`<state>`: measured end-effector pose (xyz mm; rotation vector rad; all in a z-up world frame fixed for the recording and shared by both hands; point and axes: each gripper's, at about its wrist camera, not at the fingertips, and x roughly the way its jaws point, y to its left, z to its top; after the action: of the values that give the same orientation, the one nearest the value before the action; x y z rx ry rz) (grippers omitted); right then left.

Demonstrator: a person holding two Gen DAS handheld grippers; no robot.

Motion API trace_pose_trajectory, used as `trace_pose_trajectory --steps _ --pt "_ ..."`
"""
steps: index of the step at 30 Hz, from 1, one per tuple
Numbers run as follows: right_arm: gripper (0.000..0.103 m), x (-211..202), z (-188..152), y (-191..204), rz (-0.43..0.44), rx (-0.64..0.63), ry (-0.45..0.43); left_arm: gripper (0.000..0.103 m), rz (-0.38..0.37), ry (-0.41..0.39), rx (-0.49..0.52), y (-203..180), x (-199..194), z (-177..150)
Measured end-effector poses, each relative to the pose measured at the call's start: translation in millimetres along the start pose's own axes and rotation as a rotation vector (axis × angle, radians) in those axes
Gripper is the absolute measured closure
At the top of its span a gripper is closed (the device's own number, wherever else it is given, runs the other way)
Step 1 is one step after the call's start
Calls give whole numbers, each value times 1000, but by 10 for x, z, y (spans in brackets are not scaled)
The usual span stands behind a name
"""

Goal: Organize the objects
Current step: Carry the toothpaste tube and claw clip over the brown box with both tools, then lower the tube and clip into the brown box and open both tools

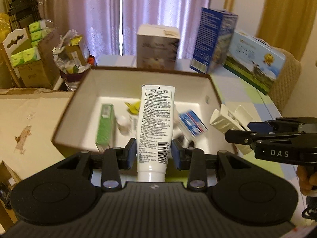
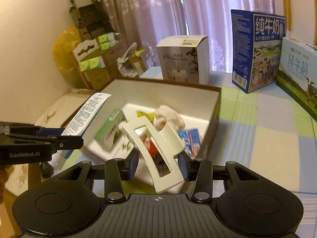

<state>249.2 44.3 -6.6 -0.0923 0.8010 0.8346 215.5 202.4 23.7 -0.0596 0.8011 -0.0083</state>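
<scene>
My left gripper [image 1: 153, 152] is shut on a white tube [image 1: 155, 119] with black print, held upright over the near edge of a brown box with a white inside [image 1: 138, 70]. In the box lie a green carton [image 1: 105, 123], a blue packet [image 1: 193, 124], a small white bottle [image 1: 122, 123] and a yellow piece [image 1: 133, 107]. My right gripper [image 2: 158, 162] is shut on a cream hair claw clip [image 2: 158, 138], tilted above the box's near right corner [image 2: 216, 119]. Each gripper shows in the other's view: the right gripper [image 1: 240, 130], the left gripper [image 2: 67, 135].
A grey humidifier box [image 2: 184, 59] stands behind the brown box. Two blue milk cartons [image 2: 255, 49] stand at the back right on the checked tablecloth [image 2: 257, 138]. Cardboard boxes with green tissue packs [image 1: 29, 55] crowd the left, with flat cardboard [image 1: 29, 123] beside the brown box.
</scene>
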Motion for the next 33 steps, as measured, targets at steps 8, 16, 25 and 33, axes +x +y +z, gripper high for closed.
trace_pose_trajectory --steps 8,16,25,33 --pt "62 581 315 2 -62 97 35 71 17 44 -8 292 553 382" --pt "62 984 357 -104 -124 167 84 71 -19 117 -11 297 1116 515" --pt "62 1172 433 -231 -169 219 94 70 -43 179 -11 339 1539 567" --pt "62 1282 507 -269 -182 255 90 62 -81 177 -11 425 1685 650"
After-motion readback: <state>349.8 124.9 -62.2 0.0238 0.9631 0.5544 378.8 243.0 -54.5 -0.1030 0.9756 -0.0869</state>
